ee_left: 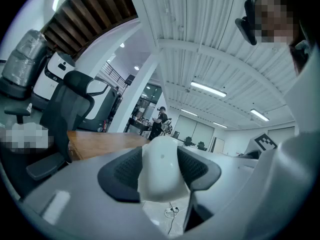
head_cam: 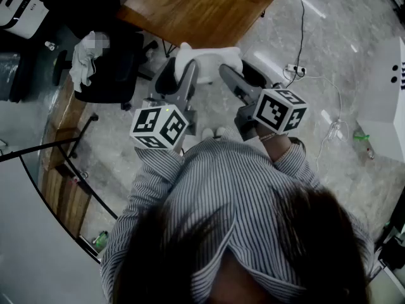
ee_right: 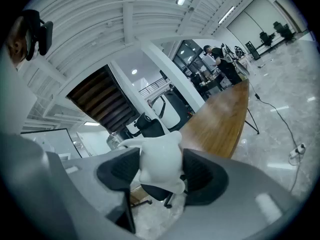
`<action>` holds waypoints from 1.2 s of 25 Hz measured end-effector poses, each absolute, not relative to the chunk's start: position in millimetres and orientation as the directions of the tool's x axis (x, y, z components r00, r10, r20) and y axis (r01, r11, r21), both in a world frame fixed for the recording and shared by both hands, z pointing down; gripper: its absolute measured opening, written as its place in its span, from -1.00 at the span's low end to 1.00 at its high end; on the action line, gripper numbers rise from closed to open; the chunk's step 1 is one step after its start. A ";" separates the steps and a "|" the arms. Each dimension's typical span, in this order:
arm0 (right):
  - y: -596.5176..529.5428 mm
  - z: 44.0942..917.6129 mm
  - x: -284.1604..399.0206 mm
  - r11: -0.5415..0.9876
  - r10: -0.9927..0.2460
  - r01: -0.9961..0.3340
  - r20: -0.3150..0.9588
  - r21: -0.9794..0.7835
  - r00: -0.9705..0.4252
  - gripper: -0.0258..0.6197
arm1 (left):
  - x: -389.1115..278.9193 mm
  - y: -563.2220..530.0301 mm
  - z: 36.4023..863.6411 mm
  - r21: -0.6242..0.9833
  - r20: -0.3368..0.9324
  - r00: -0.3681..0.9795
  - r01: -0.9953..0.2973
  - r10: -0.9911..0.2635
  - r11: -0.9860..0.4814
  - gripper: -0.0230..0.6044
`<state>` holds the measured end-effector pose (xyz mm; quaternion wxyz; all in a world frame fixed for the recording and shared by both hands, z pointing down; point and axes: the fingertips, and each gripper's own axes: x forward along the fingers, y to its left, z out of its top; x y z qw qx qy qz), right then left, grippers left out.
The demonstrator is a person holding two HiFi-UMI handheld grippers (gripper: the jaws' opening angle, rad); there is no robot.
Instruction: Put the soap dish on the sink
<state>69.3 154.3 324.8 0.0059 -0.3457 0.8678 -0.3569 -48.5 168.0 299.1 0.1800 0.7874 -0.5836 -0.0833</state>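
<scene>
1. Soap dish [head_cam: 209, 57]: white and glossy, held up off the floor [head_cam: 329, 56] in front of the person. It rests on nothing. In the head view it sits just below the near edge of a wooden surface [head_cam: 202, 8].
2. Left tool [head_cam: 188, 69]: it reaches in from the left and its jaws stand wide. In the left gripper view the soap dish [ee_left: 161, 171] fills the gap in the left tool [ee_left: 160, 168], and both dark ribbed pads [ee_left: 125, 171] press against its sides. It has a grip on the dish.
3. Right tool [head_cam: 231, 75]: it comes in from the right and angles slightly down. In the right gripper view the soap dish [ee_right: 160, 161] is wedged in the right tool [ee_right: 161, 173] with a pad [ee_right: 200, 176] on each flank. Its jaws are also spread wide and closed onto the dish.
4. The two tools hold the same dish from opposite ends, with their tips close together.
5. The marker cubes [head_cam: 159, 126] sit at the rear of each tool, close to the person's chest. The person's striped shirt [head_cam: 234, 195] fills the lower part of the head view.
6. Surroundings: a black office chair [head_cam: 111, 71] stands on the left with a pale cloth [head_cam: 82, 59] draped over it. A power strip [head_cam: 295, 69] with a trailing cable lies on the floor to the right.
</scene>
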 end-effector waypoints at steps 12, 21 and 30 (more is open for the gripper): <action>163.7 327.5 78.5 0.511 -0.596 -0.608 0.259 -0.608 -0.760 -0.10 | -38.7 178.1 302.3 0.382 0.090 0.301 -0.891 -0.949 -0.246 -0.24; 159.8 323.5 81.3 0.525 -0.575 -0.598 0.265 -0.606 -0.774 -0.10 | -34.8 177.2 297.1 0.370 0.087 0.275 -0.901 -0.958 -0.225 -0.25; 135.6 339.5 83.8 0.534 -0.556 -0.608 0.298 -0.588 -0.776 -0.10 | -30.3 154.6 311.9 0.356 0.125 0.250 -0.915 -0.960 -0.192 -0.26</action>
